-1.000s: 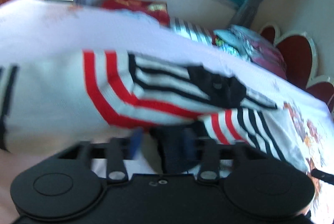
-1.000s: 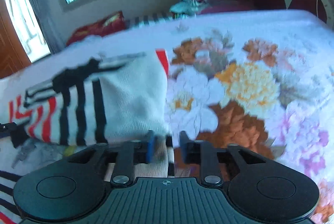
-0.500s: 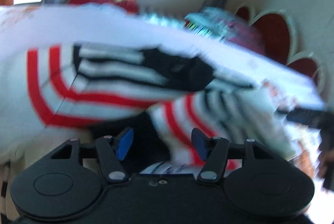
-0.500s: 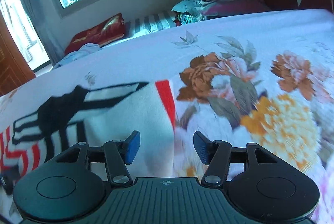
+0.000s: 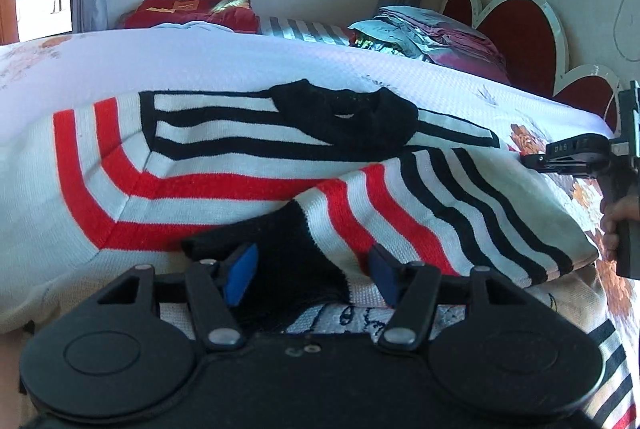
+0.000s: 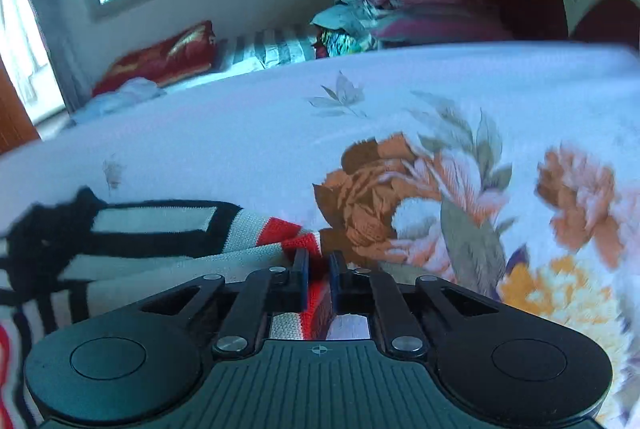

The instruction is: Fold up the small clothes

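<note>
A small white knit sweater [image 5: 224, 173] with red and black stripes and a black collar [image 5: 352, 121] lies on the bed. One sleeve with a black cuff [image 5: 288, 249] is folded across its front. My left gripper [image 5: 310, 269] is open, its blue pads either side of the cuff, not pinching it. My right gripper [image 6: 319, 265] is shut on the sweater's red-striped edge [image 6: 304, 241] at the garment's right side. The right gripper also shows in the left wrist view [image 5: 576, 153], at the far right.
The bed has a white spread with orange flowers [image 6: 400, 205]. Folded clothes [image 5: 432, 33] are stacked by the red headboard [image 5: 516, 29]. A red pillow [image 5: 192, 9] and a striped cushion [image 5: 304, 29] lie beyond the bed under the window.
My left gripper opened and let go of the sleeve cuff, which now lies on the sweater. My right gripper let go, opened, then shut again on the sweater's right edge.
</note>
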`<state>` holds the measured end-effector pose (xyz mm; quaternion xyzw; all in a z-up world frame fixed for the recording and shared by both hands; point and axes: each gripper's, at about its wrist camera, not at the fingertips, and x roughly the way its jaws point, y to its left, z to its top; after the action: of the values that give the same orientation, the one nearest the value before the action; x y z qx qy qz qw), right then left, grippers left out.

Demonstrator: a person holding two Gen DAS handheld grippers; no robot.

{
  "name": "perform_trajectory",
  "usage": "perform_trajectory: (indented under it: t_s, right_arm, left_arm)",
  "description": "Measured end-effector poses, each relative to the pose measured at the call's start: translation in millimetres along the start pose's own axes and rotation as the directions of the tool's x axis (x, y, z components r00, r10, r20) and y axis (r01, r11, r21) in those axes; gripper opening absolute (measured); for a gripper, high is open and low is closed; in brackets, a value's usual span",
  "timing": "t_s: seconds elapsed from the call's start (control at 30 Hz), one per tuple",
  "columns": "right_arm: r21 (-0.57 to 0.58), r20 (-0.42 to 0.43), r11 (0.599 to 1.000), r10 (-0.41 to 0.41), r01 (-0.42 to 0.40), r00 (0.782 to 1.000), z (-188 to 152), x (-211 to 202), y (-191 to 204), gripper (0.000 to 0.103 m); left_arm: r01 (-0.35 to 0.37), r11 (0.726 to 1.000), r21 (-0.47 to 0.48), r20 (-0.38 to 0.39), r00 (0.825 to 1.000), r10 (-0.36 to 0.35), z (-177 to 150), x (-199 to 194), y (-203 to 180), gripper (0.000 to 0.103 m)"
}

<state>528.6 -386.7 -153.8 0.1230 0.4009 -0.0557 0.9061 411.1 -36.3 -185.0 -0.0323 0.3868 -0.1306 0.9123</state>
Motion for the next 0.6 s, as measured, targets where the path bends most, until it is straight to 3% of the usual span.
perform_trajectory:
  t_s: [0.13,0.2,0.37,0.47,0.6]
  right_arm:
    - [-0.072,0.034,0.997,-0.030,0.032,0.999,3,-17,13,0.010]
    - [-0.054,0.055,0.998,0.012,-0.009,0.998,2,-29,16,0.011]
    - [-0.130,0.033,0.987,0.097,-0.092,0.995,-15,-37,55,0.011]
    - [-0.194,-0.004,0.979,0.056,-0.056,0.998,-30,-25,68,0.011]
    - [-0.169,-0.010,0.985,0.041,-0.042,0.999,-30,-25,68,0.012]
  left_arm:
    - [0.019,1.000,-0.002,0.057,0.998,-0.019,10,-11,-6,0.061]
    - [0.034,0.999,0.005,0.076,0.997,-0.034,14,-13,-11,0.065]
    - [0.013,1.000,0.007,0.004,1.000,-0.013,12,13,-11,0.065]
    - [0.019,1.000,0.003,0.008,1.000,-0.019,5,18,-1,0.067]
    - [0.004,1.000,0.001,-0.012,1.000,-0.004,8,13,-2,0.065]
